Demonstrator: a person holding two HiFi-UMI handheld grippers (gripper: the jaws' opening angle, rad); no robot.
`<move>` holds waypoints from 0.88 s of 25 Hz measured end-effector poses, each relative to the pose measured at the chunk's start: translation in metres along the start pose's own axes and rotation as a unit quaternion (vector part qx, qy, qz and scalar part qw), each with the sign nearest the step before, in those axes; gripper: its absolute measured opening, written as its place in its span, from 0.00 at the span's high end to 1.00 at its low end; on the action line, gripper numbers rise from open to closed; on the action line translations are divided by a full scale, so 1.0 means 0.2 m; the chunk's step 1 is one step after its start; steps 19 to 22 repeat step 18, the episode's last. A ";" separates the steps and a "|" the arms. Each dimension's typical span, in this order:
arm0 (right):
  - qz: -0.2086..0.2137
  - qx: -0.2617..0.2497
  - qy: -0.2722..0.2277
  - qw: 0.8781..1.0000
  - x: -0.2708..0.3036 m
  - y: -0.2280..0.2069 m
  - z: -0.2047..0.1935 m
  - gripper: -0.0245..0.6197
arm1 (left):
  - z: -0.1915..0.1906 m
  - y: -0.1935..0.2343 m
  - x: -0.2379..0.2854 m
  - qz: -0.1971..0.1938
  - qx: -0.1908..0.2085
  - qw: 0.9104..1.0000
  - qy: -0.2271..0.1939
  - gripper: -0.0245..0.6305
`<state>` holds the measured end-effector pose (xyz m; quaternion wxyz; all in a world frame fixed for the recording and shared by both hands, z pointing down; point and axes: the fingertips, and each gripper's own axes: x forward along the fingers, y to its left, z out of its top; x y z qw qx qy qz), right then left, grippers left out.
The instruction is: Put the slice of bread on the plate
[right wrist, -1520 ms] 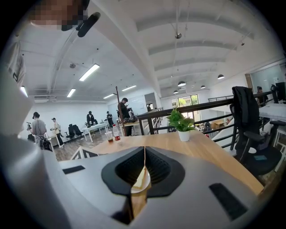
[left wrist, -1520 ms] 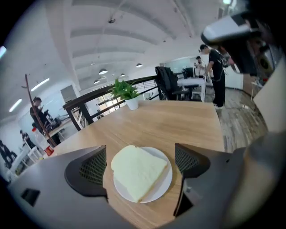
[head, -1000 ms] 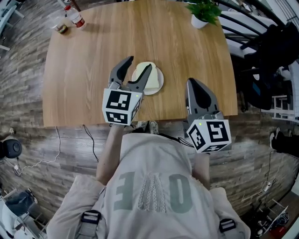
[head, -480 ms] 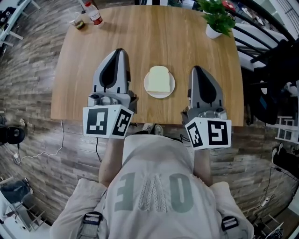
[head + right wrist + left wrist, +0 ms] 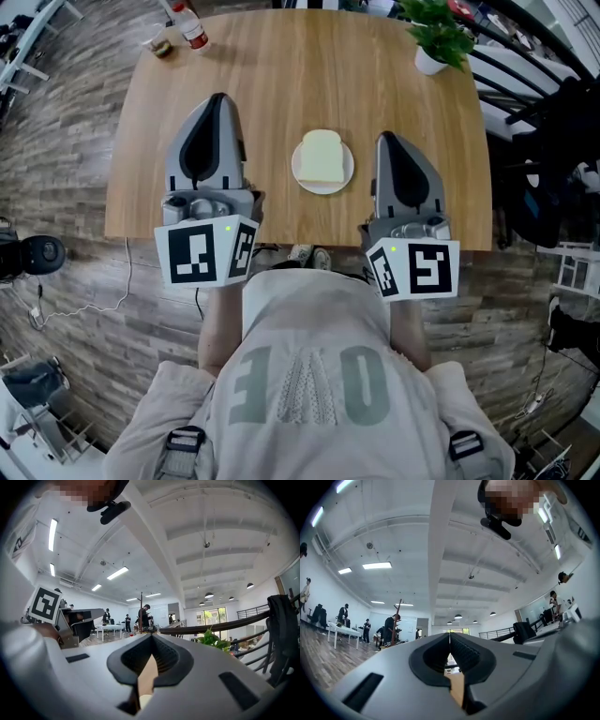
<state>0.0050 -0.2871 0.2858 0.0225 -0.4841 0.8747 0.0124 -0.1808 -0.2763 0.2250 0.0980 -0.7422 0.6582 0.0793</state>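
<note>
A pale slice of bread (image 5: 322, 157) lies flat on a small white plate (image 5: 302, 177) near the front edge of the wooden table (image 5: 281, 75). My left gripper (image 5: 213, 105) is raised to the left of the plate, its jaws shut with nothing between them. My right gripper (image 5: 391, 144) hovers to the right of the plate, also shut and empty. In the left gripper view the gripper (image 5: 450, 638) has its tips closed together and aims slightly upward at the room. In the right gripper view the gripper (image 5: 151, 639) points level, its jaws closed.
A potted green plant (image 5: 439, 36) stands at the table's far right corner. A small bottle (image 5: 191, 31) and a small cup (image 5: 161, 47) sit at the far left corner. Dark chairs (image 5: 553, 122) stand to the right. Wood floor surrounds the table.
My left gripper let go of the bread on the plate, shut, and lifted back to the left. The right gripper rose slightly.
</note>
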 end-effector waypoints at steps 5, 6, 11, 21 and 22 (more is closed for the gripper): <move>-0.002 -0.001 0.004 1.000 -0.01 -0.01 -0.01 0.94 | 0.05 0.01 -0.02 0.000 -0.020 0.999 -0.027 0.95; -0.004 -0.001 0.005 1.000 -0.02 -0.01 -0.01 0.94 | 0.05 0.01 -0.02 0.000 -0.020 0.999 -0.029 0.95; -0.012 -0.005 0.008 1.000 -0.03 -0.04 -0.01 0.94 | 0.03 0.02 -0.02 0.002 -0.028 0.999 -0.025 0.95; -0.021 -0.002 0.010 1.000 -0.04 -0.08 -0.02 0.94 | 0.00 -0.01 -0.01 -0.003 -0.019 1.000 -0.011 0.95; -0.021 -0.002 0.010 1.000 -0.04 -0.08 -0.02 0.94 | 0.00 -0.01 -0.01 -0.003 -0.019 1.000 -0.011 0.95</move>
